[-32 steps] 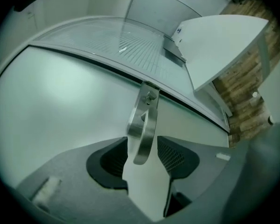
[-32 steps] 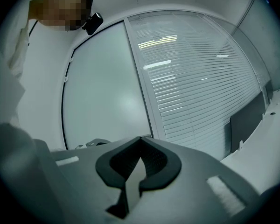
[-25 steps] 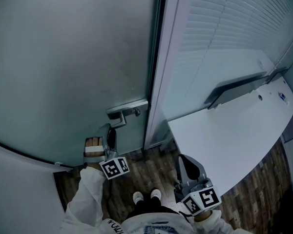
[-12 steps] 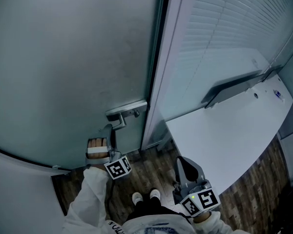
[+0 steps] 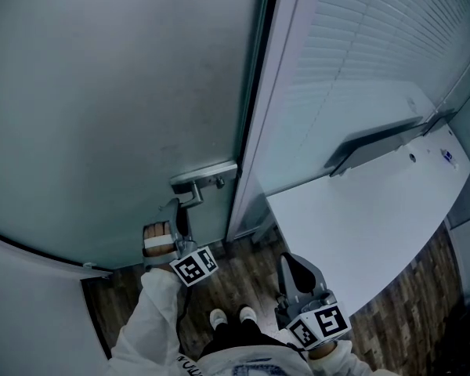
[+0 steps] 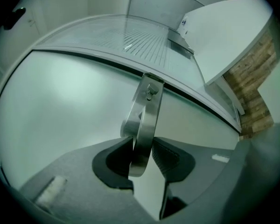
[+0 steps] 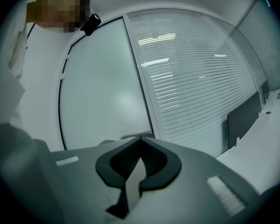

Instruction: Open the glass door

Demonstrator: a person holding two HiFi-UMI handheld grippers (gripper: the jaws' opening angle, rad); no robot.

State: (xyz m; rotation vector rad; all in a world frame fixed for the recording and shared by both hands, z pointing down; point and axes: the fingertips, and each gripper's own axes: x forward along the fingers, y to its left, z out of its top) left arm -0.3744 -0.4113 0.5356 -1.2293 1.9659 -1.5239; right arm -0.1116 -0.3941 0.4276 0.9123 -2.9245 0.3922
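Observation:
The frosted glass door (image 5: 125,92) stands closed against its frame (image 5: 254,131). Its metal lever handle (image 5: 192,193) hangs from a plate near the door's edge. My left gripper (image 5: 178,211) reaches up to the lever. In the left gripper view the handle (image 6: 145,120) runs down between the jaws, and the left gripper (image 6: 143,149) is shut on its lower end, pads against both sides. My right gripper (image 5: 292,266) hangs lower right, away from the door. In the right gripper view the right gripper (image 7: 140,140) is shut with nothing in it, facing the door (image 7: 102,87).
A glass partition with blinds (image 5: 360,53) adjoins the door on the right. Below it a white desk (image 5: 360,218) carries a dark screen (image 5: 376,143). A white curved wall (image 5: 31,304) lies at the left. My shoes (image 5: 229,316) stand on the wood floor (image 5: 235,276).
The left gripper's jaws have closed on the door handle and the gripper has rolled a little. The right gripper has hardly moved.

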